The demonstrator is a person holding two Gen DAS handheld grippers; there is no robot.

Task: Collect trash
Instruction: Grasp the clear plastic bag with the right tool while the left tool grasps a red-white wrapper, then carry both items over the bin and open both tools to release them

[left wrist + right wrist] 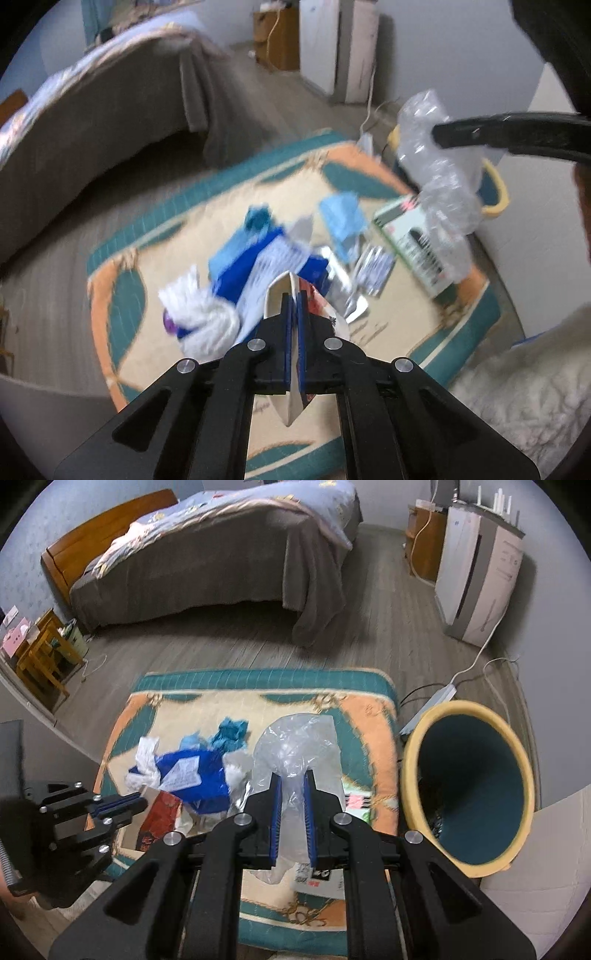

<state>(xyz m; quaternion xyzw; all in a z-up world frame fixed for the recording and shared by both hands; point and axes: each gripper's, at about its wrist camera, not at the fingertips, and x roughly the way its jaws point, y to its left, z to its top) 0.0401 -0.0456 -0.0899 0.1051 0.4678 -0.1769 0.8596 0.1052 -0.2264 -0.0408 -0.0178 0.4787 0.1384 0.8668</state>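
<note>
My left gripper (293,295) is shut on a flat cardboard packet (291,402), white with red print, held above the rug; it also shows in the right wrist view (138,800) with the red packet (159,818). My right gripper (293,775) is shut on a clear crumpled plastic bag (295,746), held above the rug left of the bin; the bag also shows in the left wrist view (439,173). The trash bin (413,775), teal inside with a yellow rim, stands at the rug's right edge. A pile of trash lies on the rug: a blue bag (192,775), white tissue (199,314), teal scraps (231,733).
A patterned teal and orange rug (369,716) covers the wood floor. A green-white box (410,236) and foil wrappers (373,269) lie near the bin. A bed (207,554) stands behind. A white appliance (476,572) and cables (476,664) are at the right wall.
</note>
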